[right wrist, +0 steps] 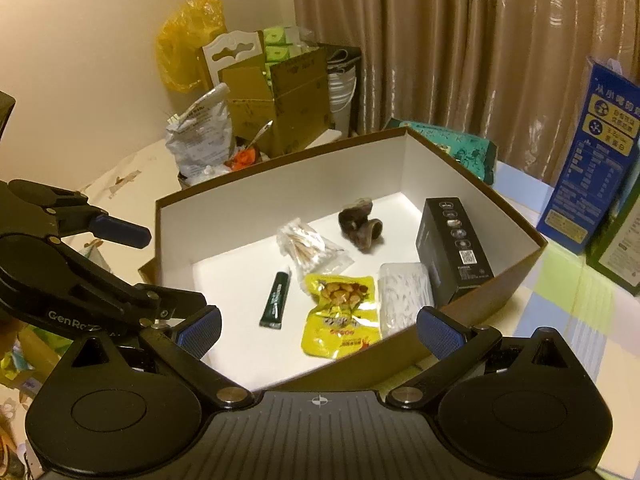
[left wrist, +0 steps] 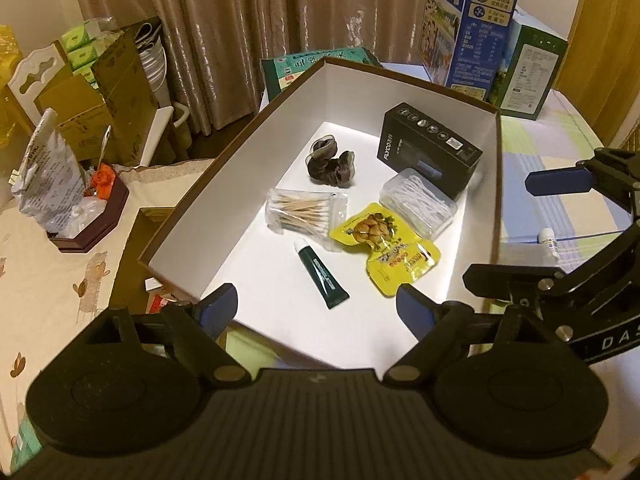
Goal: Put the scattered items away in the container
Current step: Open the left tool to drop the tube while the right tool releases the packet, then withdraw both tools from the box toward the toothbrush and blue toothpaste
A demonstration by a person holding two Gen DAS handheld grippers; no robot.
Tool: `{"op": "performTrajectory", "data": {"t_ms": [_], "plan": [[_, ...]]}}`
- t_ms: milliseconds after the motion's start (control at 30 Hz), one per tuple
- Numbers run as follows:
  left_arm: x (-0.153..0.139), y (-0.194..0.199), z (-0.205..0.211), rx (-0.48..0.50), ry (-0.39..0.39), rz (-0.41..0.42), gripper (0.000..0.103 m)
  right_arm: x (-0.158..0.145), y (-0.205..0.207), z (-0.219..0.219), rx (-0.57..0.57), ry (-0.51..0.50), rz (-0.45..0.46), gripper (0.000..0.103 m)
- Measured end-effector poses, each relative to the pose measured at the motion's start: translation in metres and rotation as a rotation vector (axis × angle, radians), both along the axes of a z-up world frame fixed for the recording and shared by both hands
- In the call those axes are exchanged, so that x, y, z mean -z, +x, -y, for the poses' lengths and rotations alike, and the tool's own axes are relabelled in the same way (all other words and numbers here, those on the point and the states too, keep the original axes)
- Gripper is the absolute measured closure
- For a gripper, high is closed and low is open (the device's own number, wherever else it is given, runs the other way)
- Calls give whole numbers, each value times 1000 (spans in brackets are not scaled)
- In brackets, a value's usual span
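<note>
A brown box with a white inside (left wrist: pixel 224 184) (right wrist: pixel 280 184) stands open on the table. On its floor lie a dark green tube (left wrist: pixel 322 274) (right wrist: pixel 276 298), a yellow snack packet (left wrist: pixel 384 248) (right wrist: pixel 340 316), a bag of cotton swabs (left wrist: pixel 304 210) (right wrist: pixel 308 248), a clear case of white picks (left wrist: pixel 418 202) (right wrist: pixel 402 296), a black carton (left wrist: pixel 430 150) (right wrist: pixel 452 248) and a dark scrunchie (left wrist: pixel 332 162) (right wrist: pixel 360 226). My left gripper (left wrist: pixel 316 312) (right wrist: pixel 156 268) hangs open over the box's near edge, holding nothing. My right gripper (right wrist: pixel 319 332) (left wrist: pixel 528 228) is open and empty beside it. A small white tube (left wrist: pixel 550 240) lies on the cloth right of the box.
A blue milk carton (left wrist: pixel 468 28) (right wrist: pixel 588 160) and a green carton (left wrist: pixel 528 72) stand behind the box, with a green packet (left wrist: pixel 288 68) (right wrist: pixel 460 148) at its far corner. To the left are a silver bag (left wrist: pixel 48 176) (right wrist: pixel 200 140), a dark red tray (left wrist: pixel 92 228) and cardboard boxes (left wrist: pixel 116 92) (right wrist: pixel 280 96). Curtains hang behind.
</note>
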State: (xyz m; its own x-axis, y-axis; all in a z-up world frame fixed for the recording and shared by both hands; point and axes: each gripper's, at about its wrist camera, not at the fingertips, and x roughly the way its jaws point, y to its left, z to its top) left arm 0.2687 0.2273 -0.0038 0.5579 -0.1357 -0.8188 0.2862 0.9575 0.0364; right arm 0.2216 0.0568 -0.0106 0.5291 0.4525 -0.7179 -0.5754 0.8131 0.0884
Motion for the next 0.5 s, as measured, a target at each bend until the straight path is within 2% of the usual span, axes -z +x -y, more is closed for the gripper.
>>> {"op": "performTrajectory", "data": {"t_ms": [500], "plan": [[-25, -67, 8, -66, 5, 54, 18, -20, -66, 23, -88, 47, 34, 2]]}}
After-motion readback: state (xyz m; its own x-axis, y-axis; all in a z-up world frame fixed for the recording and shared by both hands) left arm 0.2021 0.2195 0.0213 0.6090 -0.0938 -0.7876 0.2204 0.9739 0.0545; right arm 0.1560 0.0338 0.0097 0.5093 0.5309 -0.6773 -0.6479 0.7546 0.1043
